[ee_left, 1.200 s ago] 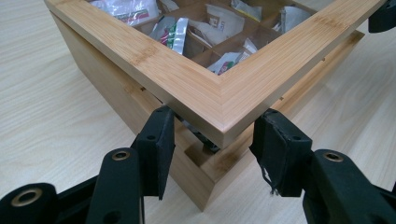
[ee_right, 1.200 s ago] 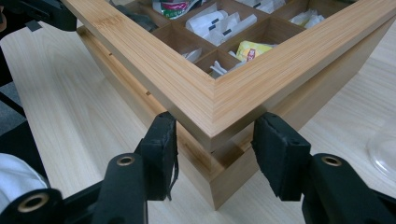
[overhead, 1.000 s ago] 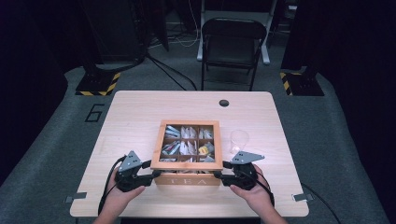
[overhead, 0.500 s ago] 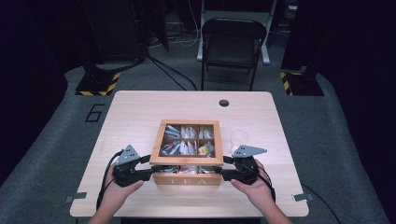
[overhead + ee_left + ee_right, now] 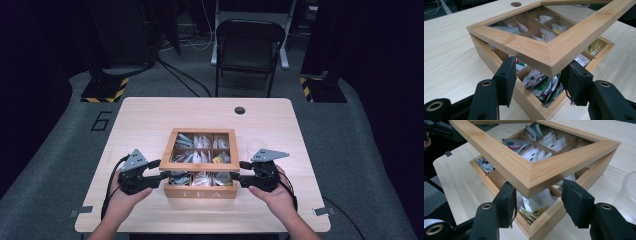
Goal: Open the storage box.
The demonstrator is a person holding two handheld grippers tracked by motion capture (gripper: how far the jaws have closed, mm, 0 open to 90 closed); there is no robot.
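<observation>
Since the earlier frame the lid (image 5: 202,150) has lifted off the tea box (image 5: 201,192) at lower centre; the left gripper (image 5: 159,170) and right gripper (image 5: 241,171) straddle its front corners with jaws apart, bare table (image 5: 145,120) around them.

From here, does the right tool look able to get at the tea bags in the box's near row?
Probably yes, once it lets go. The lid is raised off the box, leaving a gap over the near tea bags. But the right tool straddles the lid's corner, apparently propping it, so releasing may drop the lid.
</observation>
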